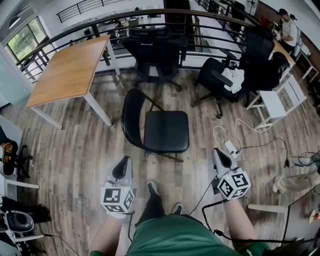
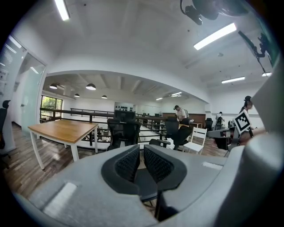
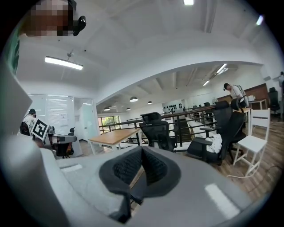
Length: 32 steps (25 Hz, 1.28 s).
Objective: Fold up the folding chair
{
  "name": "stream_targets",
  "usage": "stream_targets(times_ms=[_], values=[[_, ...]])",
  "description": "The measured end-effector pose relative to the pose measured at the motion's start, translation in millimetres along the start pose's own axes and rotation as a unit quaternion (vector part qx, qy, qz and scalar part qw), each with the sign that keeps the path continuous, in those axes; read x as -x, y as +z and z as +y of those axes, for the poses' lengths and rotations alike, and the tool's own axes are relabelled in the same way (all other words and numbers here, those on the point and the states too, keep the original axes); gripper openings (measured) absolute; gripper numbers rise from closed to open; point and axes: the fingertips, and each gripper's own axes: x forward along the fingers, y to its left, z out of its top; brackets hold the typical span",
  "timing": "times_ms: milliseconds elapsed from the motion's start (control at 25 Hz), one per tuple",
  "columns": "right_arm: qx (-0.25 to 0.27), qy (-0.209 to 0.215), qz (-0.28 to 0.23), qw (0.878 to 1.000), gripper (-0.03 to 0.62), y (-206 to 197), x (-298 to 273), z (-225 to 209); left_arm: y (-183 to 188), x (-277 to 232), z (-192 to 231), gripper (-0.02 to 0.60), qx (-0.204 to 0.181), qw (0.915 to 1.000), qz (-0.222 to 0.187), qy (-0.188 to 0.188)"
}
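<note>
A black folding chair [image 1: 166,131] stands unfolded on the wood floor in the head view, its backrest [image 1: 131,116] on the left side of the seat. My left gripper [image 1: 123,162] hovers short of the chair's near left corner, shut with nothing in it. My right gripper [image 1: 219,154] hangs to the right of the seat, also shut and empty. In the left gripper view the pads [image 2: 128,163] meet, and the dark seat [image 2: 144,185] shows just beyond them. The right gripper view shows its pads [image 3: 153,166] pressed together, with nothing between them.
A wooden table [image 1: 70,70] stands at the back left. Black office chairs [image 1: 155,50] [image 1: 250,65] line the railing [image 1: 150,15], and a white chair [image 1: 275,102] is at the right. A power strip with cables [image 1: 231,148] lies on the floor by my right gripper.
</note>
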Motion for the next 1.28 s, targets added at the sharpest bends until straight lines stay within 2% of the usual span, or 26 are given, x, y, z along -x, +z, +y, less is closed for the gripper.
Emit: stream_targets(times_ms=[280, 640, 960, 1280], values=[[0.006, -0.029, 0.014, 0.999, 0.002, 15, -65, 9, 15, -63, 57, 0.037, -0.001, 0.9995, 0.001, -0.031], [-0.006, -0.056, 0.04, 0.998, 0.002, 0, -118, 24, 9, -118, 109, 0.037, 0.013, 0.9982, 0.011, -0.058], [-0.015, -0.083, 0.06, 0.995, 0.002, -14, -143, 2, 0, -155, 138, 0.038, 0.017, 0.9978, 0.036, -0.053], [-0.039, -0.072, 0.105, 0.991, 0.002, -67, -177, -58, -27, -189, 130, 0.039, 0.022, 0.996, 0.079, -0.035]])
